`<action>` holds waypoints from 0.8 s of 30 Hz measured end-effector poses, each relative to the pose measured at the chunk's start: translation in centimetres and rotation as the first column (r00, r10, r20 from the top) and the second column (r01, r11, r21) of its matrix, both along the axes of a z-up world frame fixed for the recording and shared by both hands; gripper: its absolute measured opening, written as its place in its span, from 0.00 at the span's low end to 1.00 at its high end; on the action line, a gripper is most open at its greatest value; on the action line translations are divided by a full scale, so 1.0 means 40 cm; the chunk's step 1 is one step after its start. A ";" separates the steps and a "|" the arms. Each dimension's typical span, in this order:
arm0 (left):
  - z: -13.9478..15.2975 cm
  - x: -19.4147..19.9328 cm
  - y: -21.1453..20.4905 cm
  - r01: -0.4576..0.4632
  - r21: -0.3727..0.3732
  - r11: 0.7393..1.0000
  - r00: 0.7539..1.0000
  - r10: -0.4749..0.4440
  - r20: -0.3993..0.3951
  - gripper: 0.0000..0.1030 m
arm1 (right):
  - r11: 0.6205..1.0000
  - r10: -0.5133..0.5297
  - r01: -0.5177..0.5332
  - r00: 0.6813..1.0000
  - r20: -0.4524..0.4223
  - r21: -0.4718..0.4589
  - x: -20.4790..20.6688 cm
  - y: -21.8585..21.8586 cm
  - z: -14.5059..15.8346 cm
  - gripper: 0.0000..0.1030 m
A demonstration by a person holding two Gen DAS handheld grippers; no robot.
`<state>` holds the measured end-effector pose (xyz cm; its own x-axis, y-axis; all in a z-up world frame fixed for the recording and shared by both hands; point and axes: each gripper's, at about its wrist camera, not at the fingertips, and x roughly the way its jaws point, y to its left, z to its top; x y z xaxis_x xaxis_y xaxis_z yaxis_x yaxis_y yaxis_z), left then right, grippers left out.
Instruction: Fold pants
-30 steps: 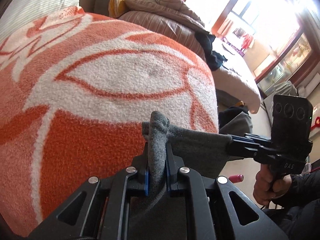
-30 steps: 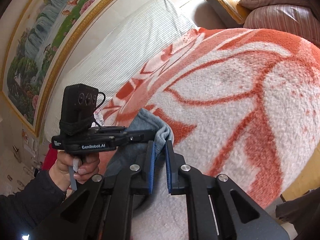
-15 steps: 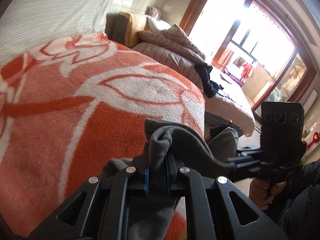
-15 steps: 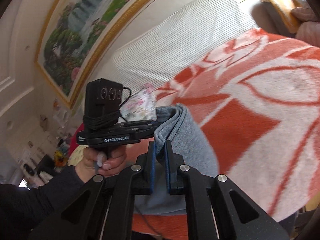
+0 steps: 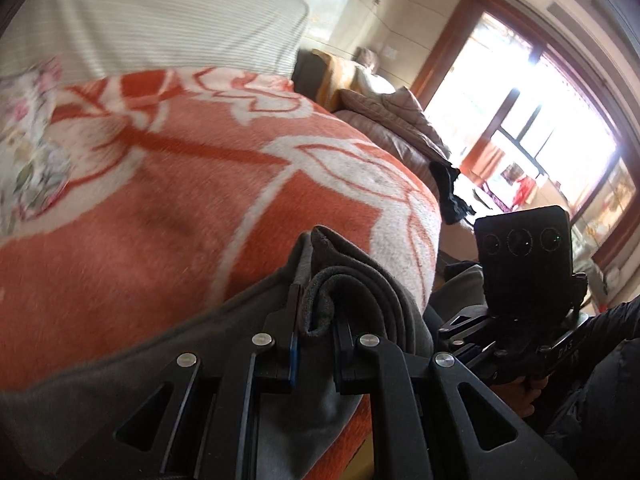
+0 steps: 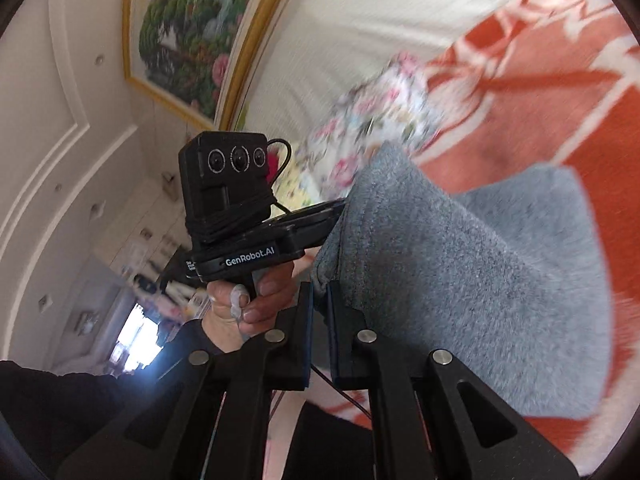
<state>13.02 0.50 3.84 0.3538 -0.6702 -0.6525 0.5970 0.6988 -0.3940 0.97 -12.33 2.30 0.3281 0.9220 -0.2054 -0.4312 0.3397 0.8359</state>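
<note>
1. While both views blur toward their edges, the left wrist view shows a floral cloth (image 5: 28,148) at the far left of the frame, lying on an orange and white blanket (image 5: 160,216) that fills the middle.
2. At lower centre of that view the left gripper (image 5: 316,320) is closed to a narrow gap on a bunched, rolled edge of the grey pants (image 5: 352,292), and the fabric drapes away below its fingers over the blanket.
3. To the right in that view the right gripper's body with its three lenses (image 5: 524,256) stands just beside the pants, and a bright window (image 5: 532,132) fills the upper right.
4. In the right wrist view a gold-framed painting (image 6: 188,24) hangs at upper left.
5. Left of centre a hand (image 6: 236,312) holds the left gripper (image 6: 340,208), whose tip meets the top edge of the pants (image 6: 460,272).
6. At lower centre the right gripper (image 6: 318,300) is pinched nearly together on a fold of that grey cloth, which spreads rightward over the blanket (image 6: 560,92).
</note>
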 end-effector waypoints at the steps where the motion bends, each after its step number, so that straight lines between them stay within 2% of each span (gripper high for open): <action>1: -0.010 -0.007 0.022 -0.015 -0.001 1.000 1.000 0.015 -0.007 0.11 | 1.000 0.020 -0.020 1.000 -0.010 0.006 0.006 0.013 -0.014 0.07; 7: -0.090 -0.030 0.161 -0.111 0.002 0.994 0.992 0.111 -0.061 0.11 | 0.990 0.140 -0.141 0.988 -0.072 -0.004 0.056 0.164 -0.082 0.07; 12: -0.183 -0.039 0.242 -0.169 0.020 0.985 0.975 0.170 -0.141 0.11 | 0.975 0.213 -0.219 0.970 -0.117 -0.040 0.079 0.258 -0.139 0.07; 16: -0.240 -0.044 0.281 -0.217 0.058 0.974 0.955 0.225 -0.193 0.15 | 0.964 0.227 -0.245 0.960 -0.166 -0.099 0.087 0.287 -0.183 0.11; 18: -0.251 -0.053 0.300 -0.249 0.056 0.967 0.945 0.255 -0.205 0.22 | 0.962 0.223 -0.248 0.955 -0.196 -0.113 0.088 0.284 -0.199 0.13; 24: -0.234 -0.105 0.345 -0.347 0.048 0.937 0.917 0.350 -0.193 0.29 | 0.969 0.201 -0.221 0.966 -0.166 -0.112 0.088 0.257 -0.173 0.13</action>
